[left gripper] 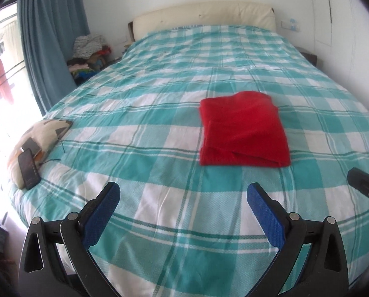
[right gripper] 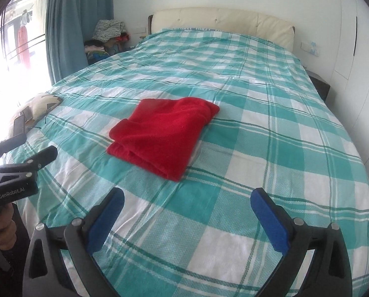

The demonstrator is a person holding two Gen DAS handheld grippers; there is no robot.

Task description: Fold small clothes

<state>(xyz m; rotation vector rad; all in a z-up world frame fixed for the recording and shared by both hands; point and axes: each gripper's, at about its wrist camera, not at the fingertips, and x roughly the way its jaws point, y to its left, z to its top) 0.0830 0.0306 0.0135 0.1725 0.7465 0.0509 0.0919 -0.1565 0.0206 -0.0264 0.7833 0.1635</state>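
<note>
A red garment lies folded into a flat rectangle on the teal-and-white checked bedspread; in the right wrist view the same red garment sits mid-bed. My left gripper hovers over the near part of the bed, short of the garment and to its left, jaws wide with nothing between them. My right gripper is likewise open and empty, just short of the garment's near corner. The bedspread shows bare between both pairs of blue pads.
A patterned pillow with a dark phone on it lies at the bed's left edge. A pile of clothes stands beside the blue curtain. A cream headboard closes the far end. A hand holds the left gripper's handle.
</note>
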